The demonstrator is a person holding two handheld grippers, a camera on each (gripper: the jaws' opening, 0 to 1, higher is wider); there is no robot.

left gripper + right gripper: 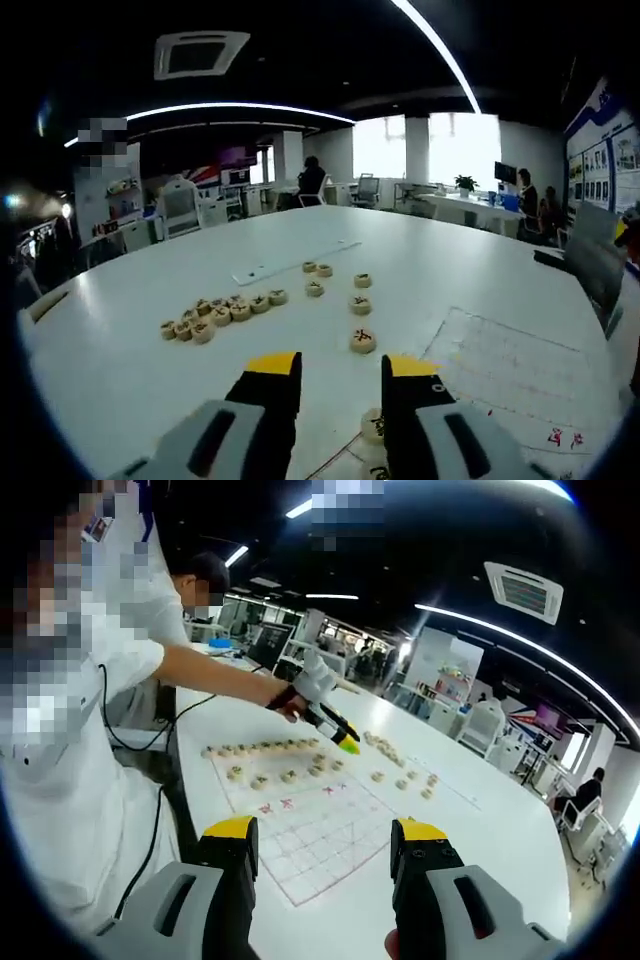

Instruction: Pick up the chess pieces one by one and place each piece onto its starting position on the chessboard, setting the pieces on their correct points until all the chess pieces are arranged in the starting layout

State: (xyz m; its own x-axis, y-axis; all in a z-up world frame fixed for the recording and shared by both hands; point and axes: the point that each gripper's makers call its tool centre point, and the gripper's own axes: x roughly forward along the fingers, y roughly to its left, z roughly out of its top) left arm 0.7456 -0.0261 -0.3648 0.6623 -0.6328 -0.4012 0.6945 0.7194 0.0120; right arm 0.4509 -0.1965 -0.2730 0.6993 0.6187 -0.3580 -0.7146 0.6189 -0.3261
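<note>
**Both grippers empty above the board, loose pieces off its edge**

The chessboard (320,835), a thin sheet of red grid lines, lies flat on the white table (470,260) and serves as the only holder here. In the right gripper view, a row of round wooden chess pieces (262,748) sits along the board's far edge, with a few more pieces (288,775) just inside that row; the near half of the board is bare.

Beyond the board's far side, a loose cluster of pieces (222,315) lies on the table in the left gripper view, and several single pieces (362,341) stand between that cluster and the board's corner (500,350). One piece (372,425) rests at the board's edge, touching the inner side of the left gripper's right jaw.

The left gripper (340,375) stands wide, nothing between its jaws. The right gripper (323,845) is also wide and empty, hovering over the board's near half. Open table surrounds the board on every visible side.

A person's hand (300,695) holds the left gripper (335,730) over the board's far row.
</note>
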